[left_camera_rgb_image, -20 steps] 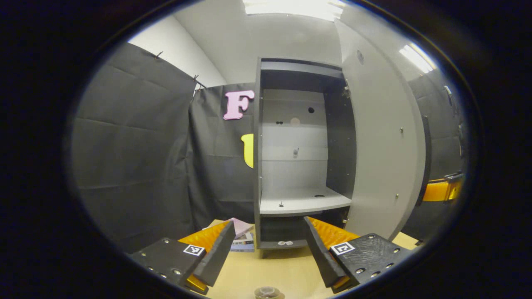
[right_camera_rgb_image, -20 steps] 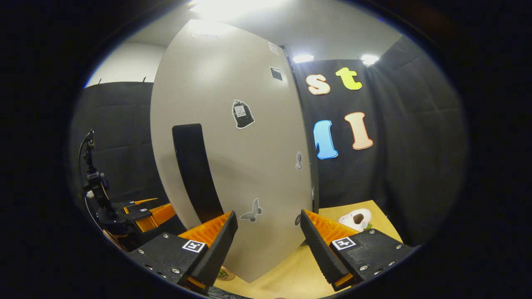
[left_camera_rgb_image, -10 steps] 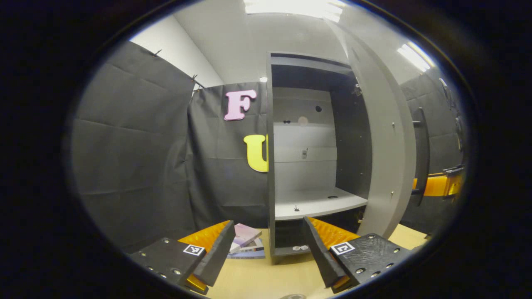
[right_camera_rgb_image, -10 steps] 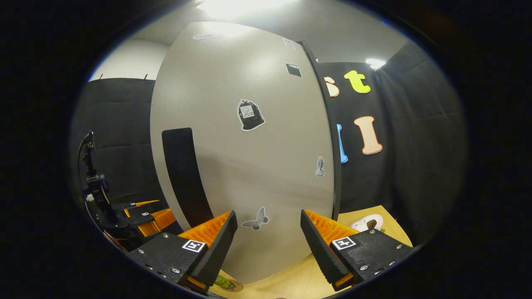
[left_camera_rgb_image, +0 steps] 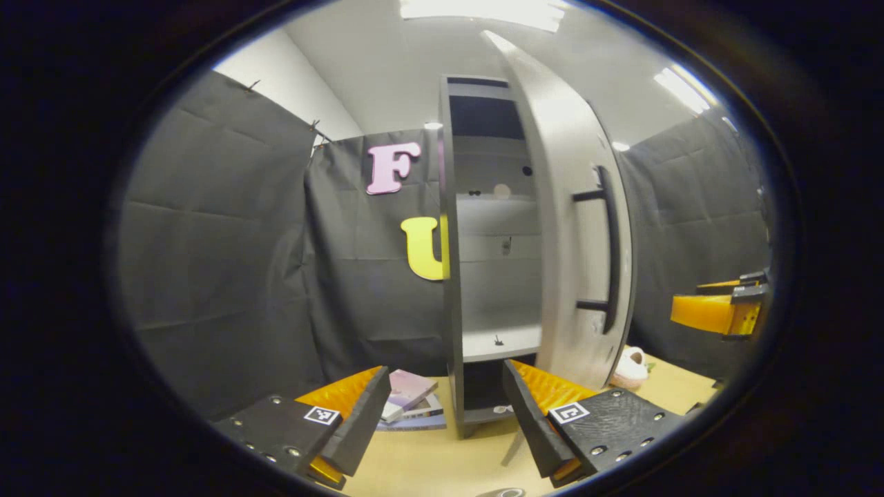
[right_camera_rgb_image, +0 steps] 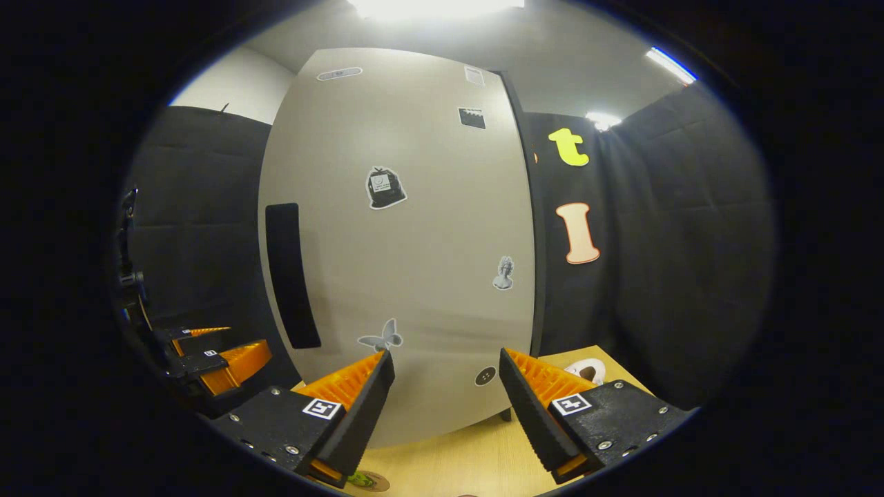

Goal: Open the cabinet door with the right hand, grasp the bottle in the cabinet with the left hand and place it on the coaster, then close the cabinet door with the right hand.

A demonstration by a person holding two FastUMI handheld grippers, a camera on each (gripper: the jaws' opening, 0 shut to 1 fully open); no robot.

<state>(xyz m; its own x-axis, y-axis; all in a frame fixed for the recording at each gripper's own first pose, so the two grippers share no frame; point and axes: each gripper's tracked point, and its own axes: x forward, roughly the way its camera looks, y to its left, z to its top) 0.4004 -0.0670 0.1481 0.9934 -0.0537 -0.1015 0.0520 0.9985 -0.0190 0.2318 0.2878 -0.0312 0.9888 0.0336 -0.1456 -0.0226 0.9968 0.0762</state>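
The grey cabinet (left_camera_rgb_image: 483,228) stands on the wooden table with its door (left_camera_rgb_image: 566,228) partly swung in, leaving a narrow gap onto an empty shelf (left_camera_rgb_image: 501,342). My left gripper (left_camera_rgb_image: 445,414) is open and empty, low over the table in front of the cabinet. In the right gripper view the door (right_camera_rgb_image: 414,241) faces me with its black handle (right_camera_rgb_image: 290,276) at the left. My right gripper (right_camera_rgb_image: 445,407) is open before the door's lower part, holding nothing. A round disc with a green pattern (right_camera_rgb_image: 364,479), possibly the coaster, lies at the bottom edge.
A stack of books (left_camera_rgb_image: 411,402) lies left of the cabinet's foot. A white soft object (left_camera_rgb_image: 630,366) sits on the table to the right of the door. The right gripper (left_camera_rgb_image: 718,310) shows right of the door handle (left_camera_rgb_image: 608,248); the left gripper (right_camera_rgb_image: 214,355) shows at left.
The cabinet door has swung from wide open towards the cabinet, narrowing the opening. My right gripper followed the door's front face; the left gripper stayed low and open.
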